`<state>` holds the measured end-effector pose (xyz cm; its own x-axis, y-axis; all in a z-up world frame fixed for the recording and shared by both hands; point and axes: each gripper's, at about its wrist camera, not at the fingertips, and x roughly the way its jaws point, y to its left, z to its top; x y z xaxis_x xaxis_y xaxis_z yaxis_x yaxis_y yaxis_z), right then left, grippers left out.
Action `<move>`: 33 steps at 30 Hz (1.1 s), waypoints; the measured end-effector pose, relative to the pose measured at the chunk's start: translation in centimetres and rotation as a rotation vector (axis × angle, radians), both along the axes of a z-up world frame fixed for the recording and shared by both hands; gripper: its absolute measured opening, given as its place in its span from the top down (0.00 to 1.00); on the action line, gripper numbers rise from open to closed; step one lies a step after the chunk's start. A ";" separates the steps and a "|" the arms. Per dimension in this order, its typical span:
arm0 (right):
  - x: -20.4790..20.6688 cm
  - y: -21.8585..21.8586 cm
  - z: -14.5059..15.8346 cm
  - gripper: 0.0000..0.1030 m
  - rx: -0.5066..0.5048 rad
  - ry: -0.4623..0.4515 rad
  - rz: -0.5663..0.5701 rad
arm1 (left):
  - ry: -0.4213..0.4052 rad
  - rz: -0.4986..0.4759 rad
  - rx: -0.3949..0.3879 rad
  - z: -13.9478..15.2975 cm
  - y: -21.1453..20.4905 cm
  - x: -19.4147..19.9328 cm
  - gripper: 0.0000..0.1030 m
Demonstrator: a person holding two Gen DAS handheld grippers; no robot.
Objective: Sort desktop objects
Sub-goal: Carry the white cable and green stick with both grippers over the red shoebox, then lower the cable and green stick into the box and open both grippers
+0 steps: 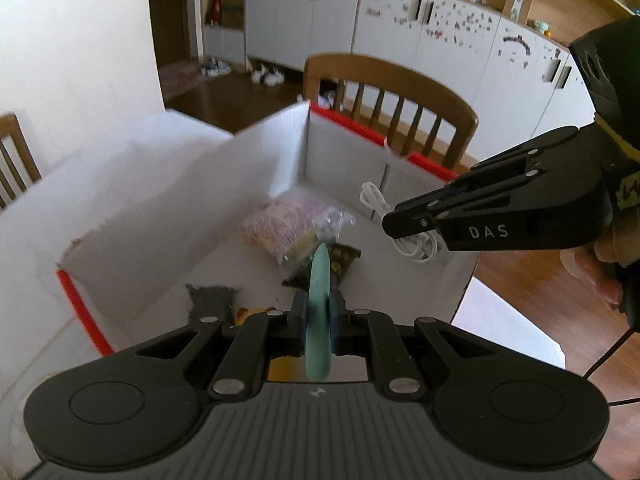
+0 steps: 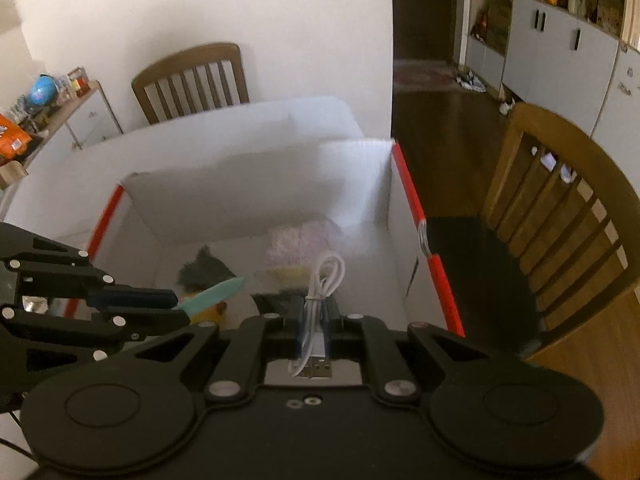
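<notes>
My left gripper (image 1: pixel 319 308) is shut on a flat mint-green blade-shaped piece (image 1: pixel 320 276), held edge-up over the white box with red edges (image 1: pixel 192 216). From the right, my right gripper (image 1: pixel 394 225) reaches over the box rim, shut on a coiled white USB cable (image 1: pixel 374 200). In the right wrist view the right gripper (image 2: pixel 316 308) pinches that cable (image 2: pixel 326 270), its plug end toward the camera. The left gripper (image 2: pixel 176 309) and the mint piece (image 2: pixel 218 294) show at the left. Inside the box (image 2: pixel 248 196) lie a pinkish bag (image 1: pixel 280 224), a dark packet (image 1: pixel 340 264) and a grey fuzzy item (image 1: pixel 212 300).
Wooden chairs stand around the white table (image 1: pixel 508 328): one behind the box (image 1: pixel 392 96), one by the wall (image 2: pixel 192 80), one at the right (image 2: pixel 560 216). A cluttered side shelf (image 2: pixel 60 108) is far left. Grey cabinets (image 1: pixel 440 36) line the back wall.
</notes>
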<state>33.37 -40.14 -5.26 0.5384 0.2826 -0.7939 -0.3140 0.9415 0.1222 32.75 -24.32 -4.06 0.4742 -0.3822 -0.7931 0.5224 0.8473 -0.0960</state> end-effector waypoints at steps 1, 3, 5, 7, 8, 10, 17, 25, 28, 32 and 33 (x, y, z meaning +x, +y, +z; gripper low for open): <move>0.2 -0.2 -0.4 0.92 0.001 0.015 -0.002 | 0.011 -0.005 0.008 -0.2 -0.2 0.2 0.91; 0.5 -0.3 -1.0 0.92 -0.008 0.032 -0.003 | 0.027 -0.018 0.030 -0.6 -0.5 0.5 0.91; 0.8 -0.4 -1.4 0.92 -0.010 0.057 0.004 | 0.047 -0.025 0.041 -1.0 -0.7 0.9 0.91; 0.9 -0.3 -1.9 0.92 -0.018 0.082 0.015 | 0.073 -0.030 0.046 -1.4 -0.9 1.2 0.91; 1.0 -0.3 -2.0 0.92 -0.027 0.089 0.020 | 0.093 -0.033 0.045 -1.7 -1.0 1.4 0.91; 1.1 -0.2 -2.4 0.92 -0.037 0.105 0.028 | 0.107 -0.034 0.062 -2.2 -1.2 1.8 0.91; 1.9 0.1 -3.3 0.92 -0.055 0.139 0.043 | 0.148 -0.046 0.096 -3.4 -1.8 2.7 0.91; 2.0 0.5 -4.3 0.92 -0.063 0.166 0.067 | 0.195 -0.075 0.124 -4.5 -2.3 3.1 0.91; 2.0 0.4 -4.6 0.92 -0.064 0.174 0.065 | 0.205 -0.075 0.137 -4.9 -2.3 3.3 0.91; 2.1 0.2 -5.0 0.92 -0.070 0.186 0.064 | 0.222 -0.081 0.153 -5.4 -2.2 3.4 0.91; 2.1 0.2 -5.1 0.92 -0.074 0.187 0.064 | 0.227 -0.081 0.157 -5.5 -2.1 3.4 0.91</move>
<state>35.51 -39.94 -10.34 0.3627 0.2485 -0.8982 -0.3515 0.9291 0.1151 36.18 -26.44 -9.60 0.2507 -0.2754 -0.9281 0.5689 0.8176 -0.0890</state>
